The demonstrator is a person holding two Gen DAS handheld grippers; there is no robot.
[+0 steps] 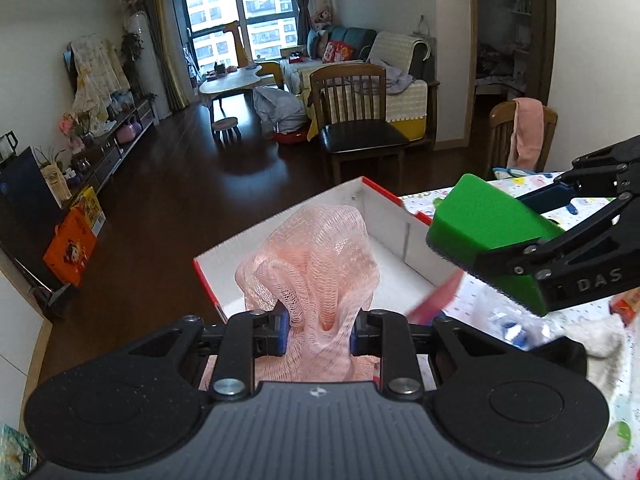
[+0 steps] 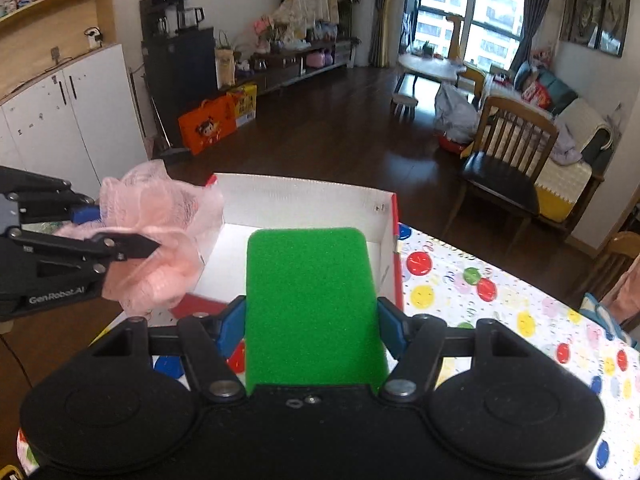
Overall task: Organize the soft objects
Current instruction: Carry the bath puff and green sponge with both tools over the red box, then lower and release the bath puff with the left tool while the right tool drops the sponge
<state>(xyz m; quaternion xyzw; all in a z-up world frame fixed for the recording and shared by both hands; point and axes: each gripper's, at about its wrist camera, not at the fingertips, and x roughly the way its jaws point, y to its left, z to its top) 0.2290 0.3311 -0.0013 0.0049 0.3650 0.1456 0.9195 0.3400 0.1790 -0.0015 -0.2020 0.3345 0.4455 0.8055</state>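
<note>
My left gripper point(image 1: 319, 330) is shut on a pink mesh bath pouf point(image 1: 316, 256) and holds it above the near-left part of an open white cardboard box with red edges point(image 1: 384, 216). My right gripper point(image 2: 311, 320) is shut on a green sponge block point(image 2: 310, 296) and holds it over the box's point(image 2: 304, 200) near edge. In the left wrist view the right gripper point(image 1: 520, 240) comes in from the right with the green sponge point(image 1: 488, 232). In the right wrist view the left gripper point(image 2: 116, 232) holds the pouf point(image 2: 160, 232) at the left.
The box stands on a table with a dotted cloth point(image 2: 500, 312). A white towel point(image 1: 600, 336) lies on the table at the right. A wooden chair point(image 1: 356, 120) stands beyond the table. A second chair with a pink cloth point(image 1: 524, 132) is at the far right.
</note>
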